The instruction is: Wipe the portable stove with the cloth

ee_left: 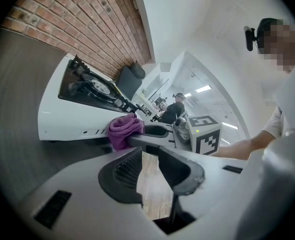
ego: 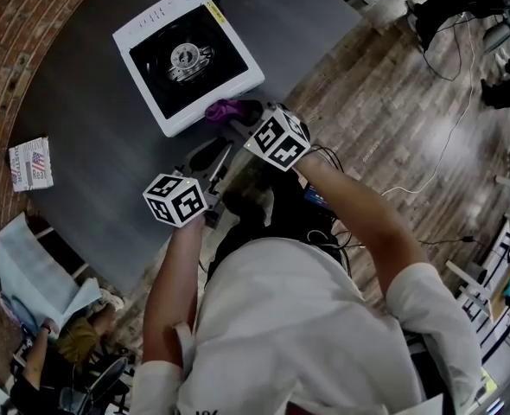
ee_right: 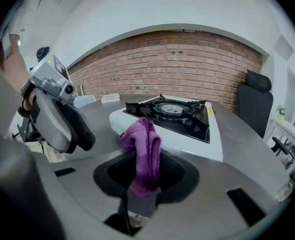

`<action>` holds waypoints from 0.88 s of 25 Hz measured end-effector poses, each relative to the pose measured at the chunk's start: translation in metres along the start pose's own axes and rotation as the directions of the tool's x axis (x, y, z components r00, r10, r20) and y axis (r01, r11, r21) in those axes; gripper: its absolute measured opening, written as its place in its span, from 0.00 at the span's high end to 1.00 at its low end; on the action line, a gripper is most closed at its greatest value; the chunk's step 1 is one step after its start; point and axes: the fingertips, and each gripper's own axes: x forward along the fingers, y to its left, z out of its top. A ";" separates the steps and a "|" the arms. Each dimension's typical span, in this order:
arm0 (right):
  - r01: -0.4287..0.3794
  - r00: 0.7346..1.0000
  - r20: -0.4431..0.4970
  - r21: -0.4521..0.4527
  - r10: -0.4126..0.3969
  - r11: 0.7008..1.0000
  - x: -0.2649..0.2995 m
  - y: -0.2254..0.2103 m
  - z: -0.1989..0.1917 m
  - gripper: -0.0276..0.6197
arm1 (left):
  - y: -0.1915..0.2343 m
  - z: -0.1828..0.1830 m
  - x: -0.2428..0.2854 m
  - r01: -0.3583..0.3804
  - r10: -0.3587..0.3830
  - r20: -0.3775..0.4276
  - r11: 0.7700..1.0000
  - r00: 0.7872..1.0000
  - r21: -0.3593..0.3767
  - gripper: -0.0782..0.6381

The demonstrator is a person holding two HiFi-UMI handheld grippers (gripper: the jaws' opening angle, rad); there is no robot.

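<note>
Head view: grey table (ego: 108, 145) with the white, black-topped portable stove (ego: 188, 54) at its far side. The purple cloth (ego: 223, 109) sits right at the stove's near edge, held at the tip of the right gripper (ego: 234, 113). Whether the cloth touches the stove casing cannot be told from here. The left gripper (ego: 210, 158) hangs over the table to the near left of the right one, apart from the stove. A small printed packet (ego: 30, 162) lies at the table's left edge, well apart from the stove. Wood floor (ego: 393, 102) lies to the right.

Left gripper view: the left gripper's (ee_left: 148, 156) jaws stand apart with nothing between them, and only floor shows through the gap. Just beyond, the right gripper (ee_left: 137, 136) reaches in from the right with the cloth (ee_left: 123, 130) bunched at its tip, against the side of the stove (ee_left: 72, 114). A brick wall (ee_left: 87, 19) runs behind.

Right gripper view: the right gripper's (ee_right: 142, 179) jaws are closed on the cloth (ee_right: 143, 154), which stands up in a folded bunch between them. The stove (ee_right: 172, 116) is just beyond it, a corner pointing this way. The left gripper (ee_right: 62, 114) hovers at the left with its jaws parted and empty. A black chair (ee_right: 255, 101) stands at the right by the wall.
</note>
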 end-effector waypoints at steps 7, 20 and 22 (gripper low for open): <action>0.028 1.000 -0.015 0.012 -0.028 1.000 -0.015 -0.025 -0.012 0.79 | -0.007 0.004 0.022 0.017 -0.017 -0.019 1.000 1.000 0.005 0.74; 0.070 0.996 -0.051 0.035 -0.068 0.997 -0.037 -0.065 -0.032 0.79 | -0.022 0.008 0.063 0.054 -0.053 -0.049 0.998 0.997 0.017 0.74; 0.072 0.996 -0.048 0.033 -0.070 0.997 -0.038 -0.071 -0.033 0.79 | -0.024 0.009 0.069 0.058 -0.057 -0.053 0.998 0.997 0.018 0.74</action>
